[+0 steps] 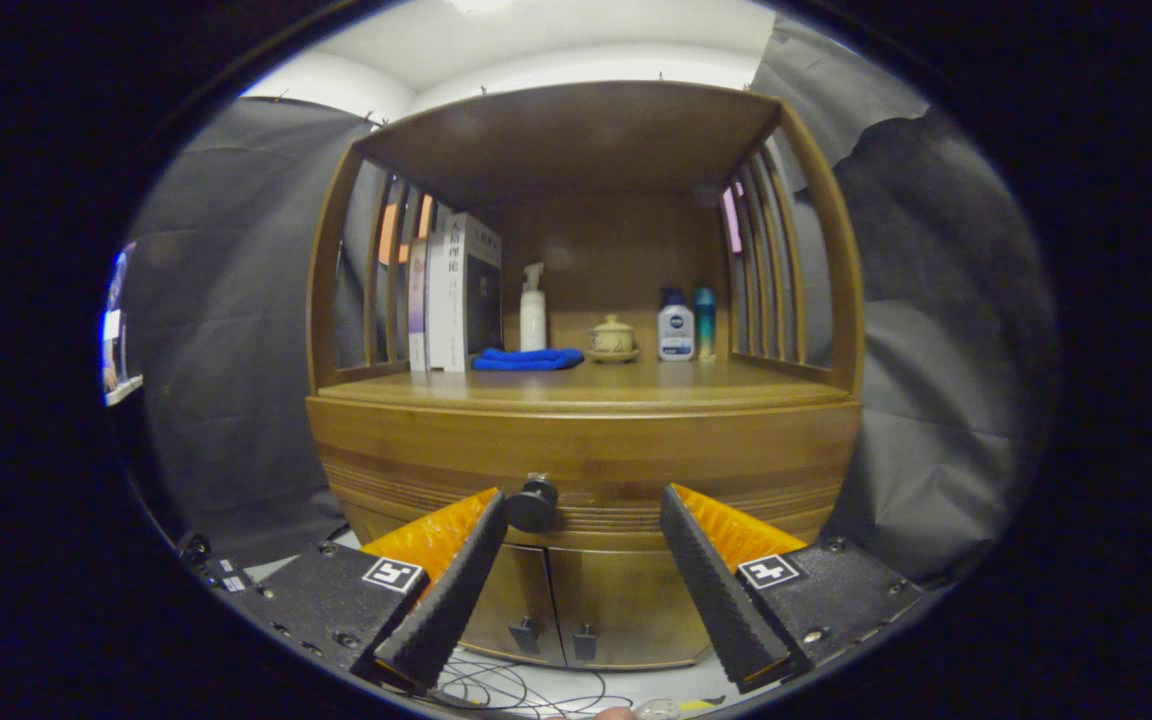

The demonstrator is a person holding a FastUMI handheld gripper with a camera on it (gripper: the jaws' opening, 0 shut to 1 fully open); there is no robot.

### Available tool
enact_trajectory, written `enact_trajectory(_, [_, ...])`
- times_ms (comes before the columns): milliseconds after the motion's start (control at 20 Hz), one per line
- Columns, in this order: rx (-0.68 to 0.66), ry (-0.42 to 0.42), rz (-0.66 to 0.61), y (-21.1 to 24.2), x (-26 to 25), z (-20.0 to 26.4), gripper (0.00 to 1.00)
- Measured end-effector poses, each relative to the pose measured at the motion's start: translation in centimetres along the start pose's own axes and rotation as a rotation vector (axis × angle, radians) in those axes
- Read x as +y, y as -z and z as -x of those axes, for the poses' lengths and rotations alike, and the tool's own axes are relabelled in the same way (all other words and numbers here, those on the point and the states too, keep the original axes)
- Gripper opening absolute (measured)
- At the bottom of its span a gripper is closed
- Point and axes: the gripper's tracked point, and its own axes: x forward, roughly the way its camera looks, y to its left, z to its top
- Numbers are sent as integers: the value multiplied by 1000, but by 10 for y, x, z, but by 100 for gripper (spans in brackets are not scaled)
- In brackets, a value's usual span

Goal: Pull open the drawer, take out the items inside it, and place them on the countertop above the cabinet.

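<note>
Below the countertop (586,392), the drawer (586,455) sits closed, its dark knob (533,505) just beside the tip of the left finger. The gripper (586,520) hangs with jaws wide, holding nothing. On the countertop stand 2 books (456,295), a blue cloth (528,359), a spray bottle (533,310), a lidded pot (612,338) and 2 more bottles (686,325).

Gripper (586,510) fingers spread, drawer knob (533,505) beside left finger (touching?), gap between otherwise free
</note>
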Motion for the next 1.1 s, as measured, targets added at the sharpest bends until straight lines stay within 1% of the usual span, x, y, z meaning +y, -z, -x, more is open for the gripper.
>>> enact_trajectory(150, [20, 3, 48, 6, 18, -28, 100])
enact_trajectory(300, [45, 20, 92, 13, 24, -51, 99])
enact_trajectory(400, [73, 24, 117, 20, 25, -57, 99])
enact_trajectory(500, [88, 21, 124, 26, 29, -67, 83])
enact_trajectory(700, [82, 77, 139, 28, 24, -69, 51])
enact_trajectory(950, [90, 104, 125, 27, 29, -67, 44])
enact_trajectory(1100, [97, 96, 127, 27, 32, -65, 39])
